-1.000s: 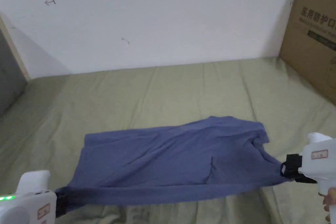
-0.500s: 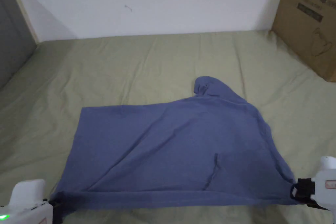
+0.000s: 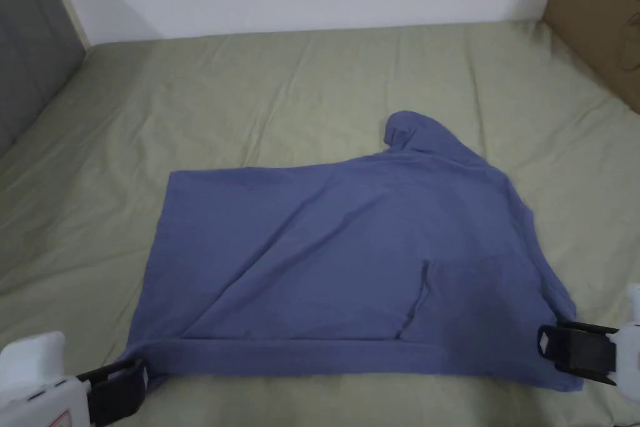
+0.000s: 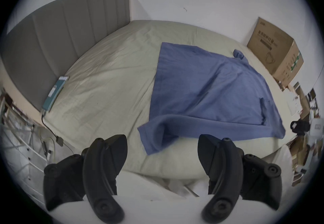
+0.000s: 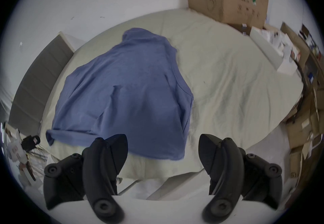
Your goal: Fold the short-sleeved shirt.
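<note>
Cardboard box (image 3: 600, 22) probably crowding right

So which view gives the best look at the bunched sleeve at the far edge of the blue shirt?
The head view: the sleeve sits near centre, sharp, its curled end plain. The left gripper view shows it small, near the cardboard box. The right gripper view shows it larger but slightly blurred.

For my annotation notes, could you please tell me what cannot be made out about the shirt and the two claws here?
- shirt: underside, head view, covered by its own top layer.
- left claw: body, head view, cut off at bottom-left corner.
- right claw: body, head view, cut off by right edge.
- shirt's near hem: right gripper view, blurred.
</note>
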Demonstrator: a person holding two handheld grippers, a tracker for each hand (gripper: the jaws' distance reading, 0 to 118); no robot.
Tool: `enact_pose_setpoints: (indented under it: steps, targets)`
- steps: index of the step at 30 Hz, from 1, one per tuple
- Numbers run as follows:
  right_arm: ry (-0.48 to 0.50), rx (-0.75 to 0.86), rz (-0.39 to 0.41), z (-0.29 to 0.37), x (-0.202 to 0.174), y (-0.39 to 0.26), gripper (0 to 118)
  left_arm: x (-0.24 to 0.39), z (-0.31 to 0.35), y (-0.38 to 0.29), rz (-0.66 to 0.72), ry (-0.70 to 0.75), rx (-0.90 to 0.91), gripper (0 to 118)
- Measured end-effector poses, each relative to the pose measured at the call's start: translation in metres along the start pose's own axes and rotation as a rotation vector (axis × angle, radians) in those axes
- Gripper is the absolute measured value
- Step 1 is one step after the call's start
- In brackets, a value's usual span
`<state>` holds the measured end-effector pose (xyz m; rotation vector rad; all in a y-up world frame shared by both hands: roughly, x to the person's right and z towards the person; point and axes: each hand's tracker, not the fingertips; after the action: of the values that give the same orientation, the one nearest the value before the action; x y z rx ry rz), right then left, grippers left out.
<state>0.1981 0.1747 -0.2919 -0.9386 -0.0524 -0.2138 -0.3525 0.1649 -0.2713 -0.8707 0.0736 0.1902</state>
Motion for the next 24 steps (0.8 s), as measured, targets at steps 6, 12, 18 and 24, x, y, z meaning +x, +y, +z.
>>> enact_pose_setpoints:
  steps: [6, 12, 18, 24]
  targets:
    - [0.005, 0.037, 0.007, 0.032, -0.023, -0.032, 2, 0.000, 0.017, -0.029, 0.004, 0.069, 0.014, 0]
    - [0.005, -0.040, -0.054, 0.007, -0.007, -0.050, 2, -0.012, -0.002, -0.022, 0.057, 0.029, 0.005, 23]
    - [0.011, -0.049, -0.121, -0.001, 0.008, -0.047, 2, -0.025, -0.048, 0.010, 0.185, 0.008, -0.030, 67]
    - [-0.019, -0.097, -0.111, -0.012, 0.012, -0.048, 2, -0.010, -0.091, 0.017, 0.170, -0.064, -0.177, 66]
